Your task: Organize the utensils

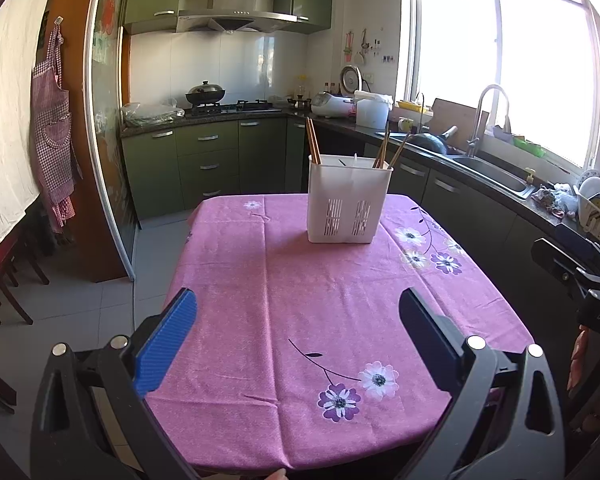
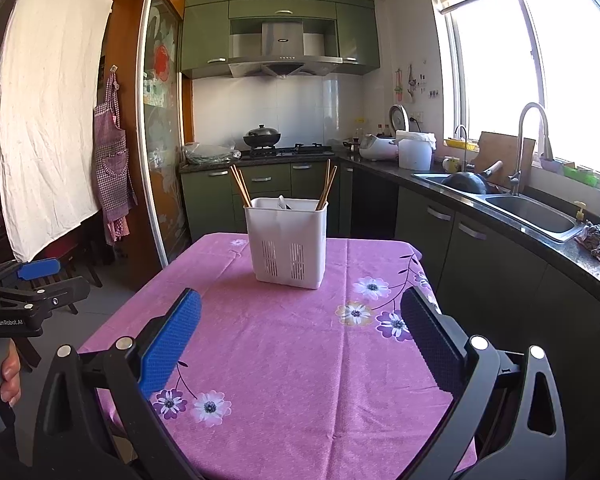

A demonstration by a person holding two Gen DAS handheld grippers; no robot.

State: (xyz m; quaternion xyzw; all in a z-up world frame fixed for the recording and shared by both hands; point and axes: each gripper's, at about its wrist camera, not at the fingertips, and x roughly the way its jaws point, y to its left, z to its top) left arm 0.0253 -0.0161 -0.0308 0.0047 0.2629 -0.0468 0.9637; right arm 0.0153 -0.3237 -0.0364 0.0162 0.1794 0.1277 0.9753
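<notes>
My left gripper point(image 1: 298, 316) and right gripper point(image 2: 300, 316) both gape wide and hold nothing, ribbed blue pads point(image 1: 168, 340) facing dark ones above the pink flower-printed cotton tablecloth point(image 1: 300, 300). At the table's far end stands the white slotted plastic utensil holder point(image 1: 348, 200), with thin wooden chopsticks point(image 1: 313, 142) leaning in its outer compartments.
</notes>
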